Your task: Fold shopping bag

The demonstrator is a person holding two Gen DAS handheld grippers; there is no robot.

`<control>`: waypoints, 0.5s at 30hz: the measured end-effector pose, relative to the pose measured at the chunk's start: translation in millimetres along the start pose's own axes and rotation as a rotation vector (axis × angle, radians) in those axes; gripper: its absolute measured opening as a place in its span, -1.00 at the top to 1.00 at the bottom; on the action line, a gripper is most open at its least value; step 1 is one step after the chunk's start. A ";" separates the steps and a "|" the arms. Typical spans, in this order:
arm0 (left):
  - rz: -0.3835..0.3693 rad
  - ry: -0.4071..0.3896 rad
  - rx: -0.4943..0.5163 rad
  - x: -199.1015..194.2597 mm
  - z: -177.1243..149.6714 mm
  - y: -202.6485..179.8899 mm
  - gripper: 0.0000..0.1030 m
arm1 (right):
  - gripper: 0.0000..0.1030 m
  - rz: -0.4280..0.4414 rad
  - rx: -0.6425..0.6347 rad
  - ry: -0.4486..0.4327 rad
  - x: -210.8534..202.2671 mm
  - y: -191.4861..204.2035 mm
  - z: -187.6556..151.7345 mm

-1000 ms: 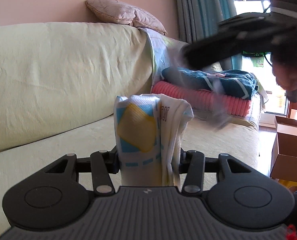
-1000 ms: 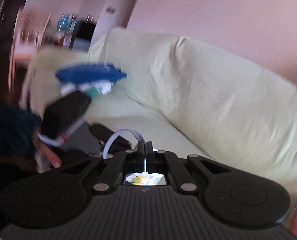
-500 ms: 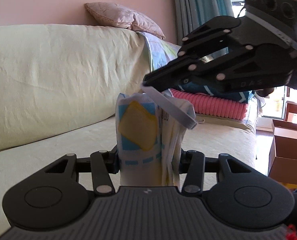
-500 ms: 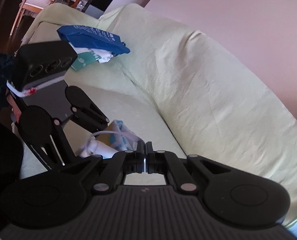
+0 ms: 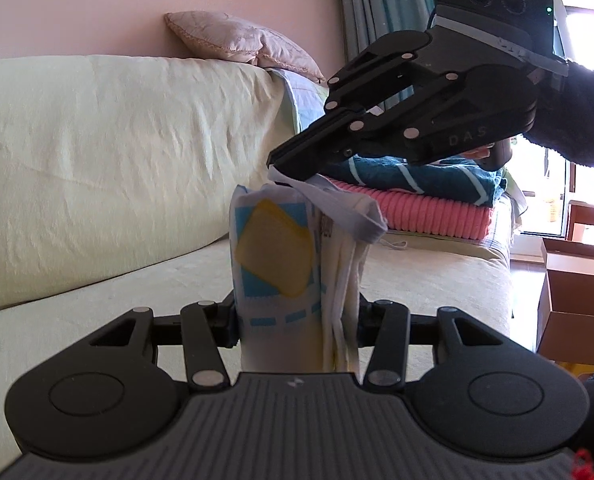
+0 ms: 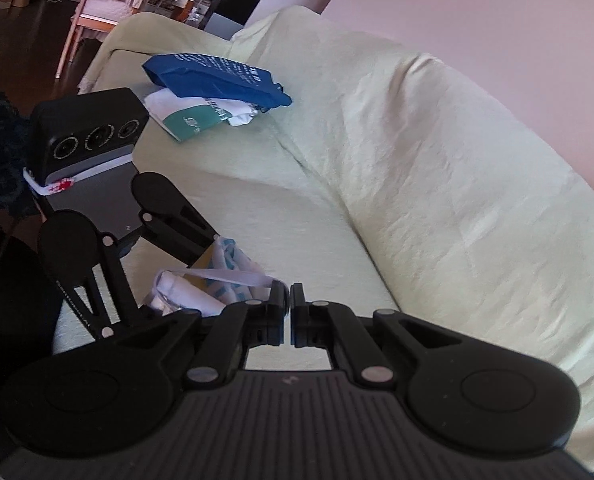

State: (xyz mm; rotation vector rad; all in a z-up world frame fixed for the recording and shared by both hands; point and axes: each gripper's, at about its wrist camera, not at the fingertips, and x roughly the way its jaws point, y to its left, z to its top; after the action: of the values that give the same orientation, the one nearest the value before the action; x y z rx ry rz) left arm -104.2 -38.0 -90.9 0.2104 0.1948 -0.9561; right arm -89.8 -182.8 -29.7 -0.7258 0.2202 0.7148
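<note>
Shopping bag (image 5: 281, 264), folded into a thick upright bundle printed with blue bands and a yellow patch, stands clamped in the left tool (image 5: 297, 320), whose two fingers press on its flanks from 9 and 3 o'clock, only as far apart as the bundle is thick. In the left wrist view the bundle rises from the middle of the frame toward 12 o'clock, above the seat of the pale yellow sofa (image 5: 97, 140). The right tool (image 5: 275, 162) comes in from 2 o'clock, slanting down, its fingers brought together on the bag's pale grey handle strap (image 5: 337, 204), which runs from the tip down over the bundle's top toward 4 o'clock. In the right wrist view the same strap (image 6: 233, 276) stretches from the bundle at 9 o'clock to the closed fingertips of the right tool (image 6: 289, 296), pinched there. The left tool (image 6: 169, 224) shows at 9 to 10 o'clock in that view, with the bundle (image 6: 217, 280) between its fingers. Farther along the sofa, at 11 o'clock, lie a blue bag (image 6: 217, 76) and a white and green bag (image 6: 193, 116) beneath it. In the left wrist view folded towels (image 5: 429, 196), teal on pink, sit at 2 o'clock on the sofa, and a pink cushion (image 5: 241, 40) rests on the backrest at 12 o'clock.
</note>
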 end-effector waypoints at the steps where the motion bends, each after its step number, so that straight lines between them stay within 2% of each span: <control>1: 0.001 -0.001 0.002 0.4 0.0 -0.9 -0.02 | 1.00 -0.001 -0.005 0.006 -0.3 0.8 0.2; 9: -0.002 -0.007 -0.007 2.9 0.9 -1.0 -0.02 | 1.00 -0.062 -0.002 0.026 -6.4 13.1 -7.5; 15: -0.004 -0.015 0.010 -3.0 -8.4 6.0 -0.02 | 1.00 -0.037 0.045 0.004 -3.1 3.0 -12.7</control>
State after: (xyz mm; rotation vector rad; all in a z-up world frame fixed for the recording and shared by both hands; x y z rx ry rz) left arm -101.5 -30.2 -97.7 0.2119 0.1773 -0.9629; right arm -93.5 -191.4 -39.4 -0.6872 0.2254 0.6711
